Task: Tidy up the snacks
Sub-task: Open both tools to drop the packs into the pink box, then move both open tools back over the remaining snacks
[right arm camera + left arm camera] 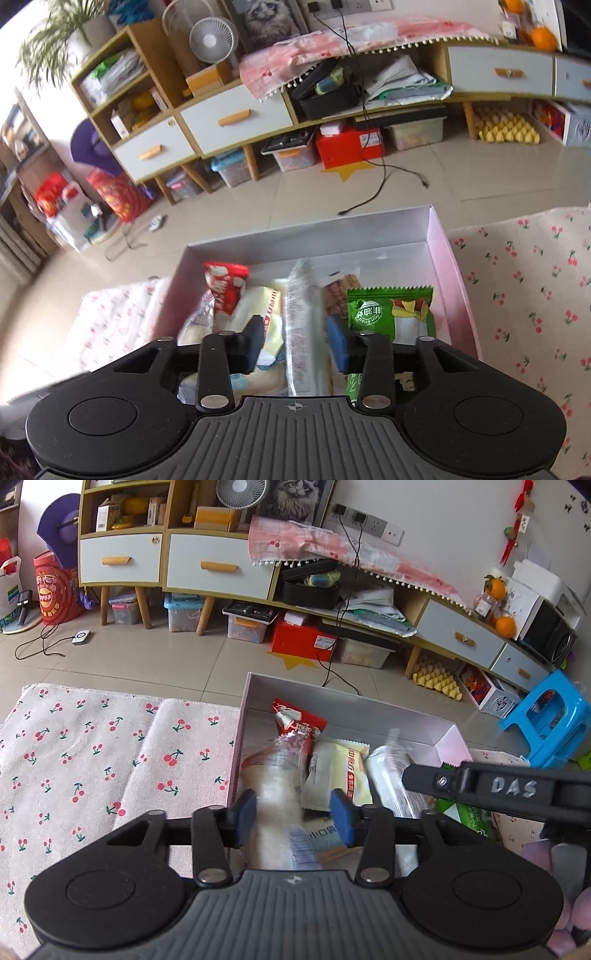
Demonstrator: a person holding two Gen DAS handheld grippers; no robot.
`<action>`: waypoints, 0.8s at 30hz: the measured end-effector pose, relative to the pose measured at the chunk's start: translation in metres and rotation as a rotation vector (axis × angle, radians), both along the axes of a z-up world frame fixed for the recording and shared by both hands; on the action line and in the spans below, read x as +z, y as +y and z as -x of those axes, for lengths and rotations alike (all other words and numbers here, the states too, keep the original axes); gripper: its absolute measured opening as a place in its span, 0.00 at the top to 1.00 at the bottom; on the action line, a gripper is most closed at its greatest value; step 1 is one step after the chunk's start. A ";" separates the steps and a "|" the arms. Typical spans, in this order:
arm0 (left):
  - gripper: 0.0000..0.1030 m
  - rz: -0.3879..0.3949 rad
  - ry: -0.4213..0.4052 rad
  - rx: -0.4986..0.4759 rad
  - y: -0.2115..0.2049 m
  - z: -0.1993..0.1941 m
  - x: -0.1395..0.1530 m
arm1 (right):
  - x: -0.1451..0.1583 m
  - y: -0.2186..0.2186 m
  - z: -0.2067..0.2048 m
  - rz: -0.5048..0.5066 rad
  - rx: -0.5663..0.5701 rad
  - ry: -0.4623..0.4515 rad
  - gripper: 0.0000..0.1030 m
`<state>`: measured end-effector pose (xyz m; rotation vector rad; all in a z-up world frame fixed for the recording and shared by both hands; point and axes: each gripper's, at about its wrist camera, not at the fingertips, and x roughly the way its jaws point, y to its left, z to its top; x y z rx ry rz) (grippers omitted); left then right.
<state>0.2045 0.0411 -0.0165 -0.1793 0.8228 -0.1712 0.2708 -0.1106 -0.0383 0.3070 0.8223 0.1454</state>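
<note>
The cherry-print cloth (92, 757) covers the worktop, and on it sits the open pink-sided box (441, 254) with pretty much all the snacks piled inside. Behind that there's tiled floor and a long low cabinet (218, 572) with white drawers along the wall.

Inside the box, going by the right wrist view: a green sachet (388, 314) lies flat on the right side, a red packet (225, 284) leans toward the far left corner, and a pale yellow packet (258, 314) is just beside the red one. A long clear wrapped snack (303, 325) runs down the middle, right between the fingers of the right gripper (299, 341). The fingers stand apart on either side of it and I can't see the pads pressing on it, so that one reads as open.

Left wrist view: the left gripper (293, 818) is over the near left part of the box, with a blurry clear-wrapped bread-looking snack (277, 786) between its blue pads (245, 812). There's a gap on the right side, so it's open too, not squeezing. The right gripper's black finger pokes in from the right edge.
</note>
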 end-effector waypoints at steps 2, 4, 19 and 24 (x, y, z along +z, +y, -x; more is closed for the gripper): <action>0.53 0.002 -0.001 0.002 0.000 0.002 0.001 | 0.004 -0.004 0.002 -0.019 -0.012 -0.003 0.51; 0.51 0.004 0.001 0.003 0.000 0.004 0.002 | 0.008 -0.006 0.005 -0.029 -0.008 -0.007 0.51; 0.21 0.013 0.025 -0.014 0.007 0.044 0.016 | 0.039 -0.004 0.055 0.002 0.035 0.000 0.27; 0.13 0.006 0.035 -0.028 0.009 0.058 0.019 | 0.041 -0.003 0.074 0.015 0.033 0.020 0.21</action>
